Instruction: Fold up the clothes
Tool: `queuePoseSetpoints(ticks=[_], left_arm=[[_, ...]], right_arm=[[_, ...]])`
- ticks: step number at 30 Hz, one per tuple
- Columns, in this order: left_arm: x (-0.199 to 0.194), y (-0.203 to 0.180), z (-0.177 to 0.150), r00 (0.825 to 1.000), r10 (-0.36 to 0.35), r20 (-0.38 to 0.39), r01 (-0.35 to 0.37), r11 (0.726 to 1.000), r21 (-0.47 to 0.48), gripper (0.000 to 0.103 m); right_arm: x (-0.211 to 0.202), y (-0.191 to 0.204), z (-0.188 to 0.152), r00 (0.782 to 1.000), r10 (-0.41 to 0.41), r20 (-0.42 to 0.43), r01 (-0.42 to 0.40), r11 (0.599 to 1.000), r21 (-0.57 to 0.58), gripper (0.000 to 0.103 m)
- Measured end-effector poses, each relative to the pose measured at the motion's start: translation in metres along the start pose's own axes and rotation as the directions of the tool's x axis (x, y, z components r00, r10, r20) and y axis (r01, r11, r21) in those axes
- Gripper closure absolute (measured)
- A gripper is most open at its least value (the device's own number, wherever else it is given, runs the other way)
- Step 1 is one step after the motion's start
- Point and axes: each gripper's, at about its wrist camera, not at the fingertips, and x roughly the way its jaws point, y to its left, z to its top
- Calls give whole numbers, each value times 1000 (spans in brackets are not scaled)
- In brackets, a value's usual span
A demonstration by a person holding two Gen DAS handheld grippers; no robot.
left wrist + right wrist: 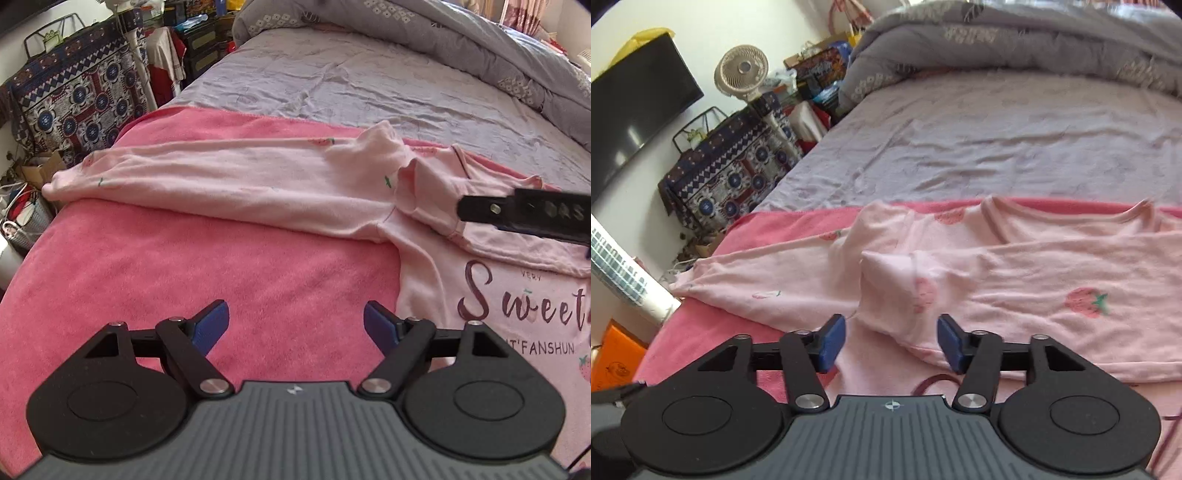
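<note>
Garment: a pale pink long-sleeved cotton top with strawberry prints lies spread on a bright pink terry towel over the grey bed sheet.
Left claw: gaping wide, holding nothing, over bare towel; the top's body is just right of it, its long sleeve stretched ahead.
Right claw: spread apart, empty, the folded-over sleeve cuff between its blue pads.
Left view only: chest lettering, the right claw's black finger over the sleeve.
Right view only: white desk fan, black screen.
Writing: "VERY", "Sweet", "T'FANSHUN", partly cut off.
</note>
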Motion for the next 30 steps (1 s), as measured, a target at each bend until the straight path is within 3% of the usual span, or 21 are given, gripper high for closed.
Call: queuePoseSetpoints(ticks=[2, 4, 7, 9, 12, 14, 16, 17, 19, 20, 22, 24, 27, 30], left_arm=[[3, -11, 11, 998, -42, 46, 40, 998, 55, 20], [9, -28, 25, 991, -102, 86, 90, 987, 132, 20], [17, -61, 43, 963, -239, 128, 206, 952, 224, 19], [25, -92, 51, 947, -274, 168, 215, 928, 305, 16], [56, -138, 51, 973, -116, 201, 16, 897, 442, 17], [80, -142, 50, 985, -32, 168, -47, 893, 447, 18], [95, -129, 49, 989, 15, 149, -77, 904, 420, 16], [99, -121, 48, 988, 17, 151, -78, 910, 407, 15], [101, -108, 48, 989, -9, 149, -51, 916, 398, 13], [101, -104, 49, 990, -23, 142, -37, 914, 405, 13], [99, -105, 52, 991, -26, 135, -35, 899, 436, 13], [93, -108, 54, 989, -12, 146, -57, 886, 460, 13], [84, -111, 55, 980, 43, 197, -135, 864, 486, 13], [91, -101, 53, 961, 168, 220, -258, 835, 487, 14]], right_arm=[[-29, -7, -10, 989, -123, 80, 129, 989, -74, 21], [-40, -21, -21, 957, -273, 101, 286, 945, -159, 19], [-43, -48, -37, 878, -469, 100, 478, 837, -266, 19], [-38, -67, -45, 815, -571, 98, 570, 760, -311, 19], [-22, -102, -56, 737, -670, 85, 653, 674, -347, 19], [-15, -119, -61, 710, -698, 90, 678, 644, -354, 19], [-10, -134, -63, 693, -713, 107, 697, 625, -352, 19], [-8, -141, -63, 672, -730, 123, 718, 602, -349, 19], [-10, -161, -61, 589, -800, 113, 787, 535, -308, 19], [-16, -176, -62, 570, -818, 84, 805, 534, -260, 16], [-37, -202, -66, 619, -784, 46, 781, 609, -138, 8], [-45, -209, -68, 646, -762, 52, 760, 635, -142, 6], [-48, -216, -67, 665, -745, 49, 743, 655, -138, 5], [-53, -232, -67, 699, -715, 4, 714, 699, -34, 1]])
